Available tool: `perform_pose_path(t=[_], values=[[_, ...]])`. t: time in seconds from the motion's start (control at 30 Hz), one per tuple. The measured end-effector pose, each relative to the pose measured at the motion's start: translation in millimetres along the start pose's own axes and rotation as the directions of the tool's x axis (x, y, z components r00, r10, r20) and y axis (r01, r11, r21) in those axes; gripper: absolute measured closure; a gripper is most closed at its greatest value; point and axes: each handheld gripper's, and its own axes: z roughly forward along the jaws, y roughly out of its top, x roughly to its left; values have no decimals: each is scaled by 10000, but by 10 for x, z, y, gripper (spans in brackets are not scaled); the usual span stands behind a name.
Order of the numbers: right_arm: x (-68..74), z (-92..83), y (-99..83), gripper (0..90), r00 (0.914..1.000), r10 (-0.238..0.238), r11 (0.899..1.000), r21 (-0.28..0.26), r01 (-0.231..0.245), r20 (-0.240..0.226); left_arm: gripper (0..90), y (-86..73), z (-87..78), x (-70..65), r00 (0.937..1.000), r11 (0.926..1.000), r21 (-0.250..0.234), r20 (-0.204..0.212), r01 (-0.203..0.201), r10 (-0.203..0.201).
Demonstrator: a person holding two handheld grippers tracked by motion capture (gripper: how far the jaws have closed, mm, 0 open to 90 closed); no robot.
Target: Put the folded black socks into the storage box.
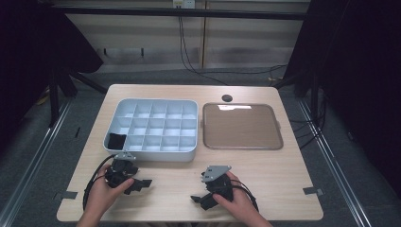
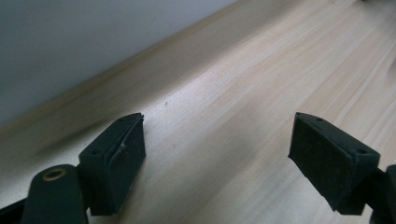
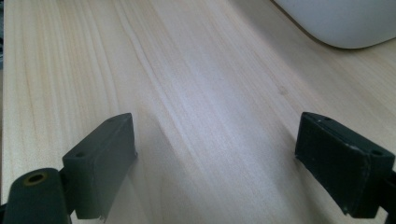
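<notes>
In the left gripper view the two black jaws stand wide apart with only bare wood between them, released and holding nothing; the right gripper view shows the same, jaws spread over bare table with nothing in the gap. The left gripper [image 1: 142, 183] lies low on the table [image 1: 265, 175] near its front edge, jaws pointing toward the middle, held by the left hand [image 1: 105, 191]. The right gripper [image 1: 198, 198] rests a little apart from it, jaws pointing toward the left one, held by the right hand [image 1: 239, 201]. Just beyond the left gripper sits the white compartment tray [image 1: 151, 155], its near wall close to the gripper's grey plate. A small black thing [image 1: 117, 140] lies in the tray's near-left corner compartment. Beside the tray, to the right and close to it, lies a flat brown lid [image 1: 242, 126] with a pale rim
</notes>
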Motion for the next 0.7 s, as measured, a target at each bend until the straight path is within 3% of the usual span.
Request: perform_pose_path(t=[0.17, 0.47, 0.7], values=[[0, 0, 0, 117, 10000, -7, 10000, -2, 7, -10, 157, -13, 19, -19, 9984, 9985, -40, -154, -543, 543], [4, 0, -1, 117, 10000, 23, 10000, -3, -23, -24, 150, -70, 38, -54, 9940, 9944, -361, -491, -997, 979], [4, -2, -2, 117, 10000, -8, 10000, 19, 8, -46, 137, -128, 56, -93, 9852, 9862, -574, -823, -1553, 1503]])
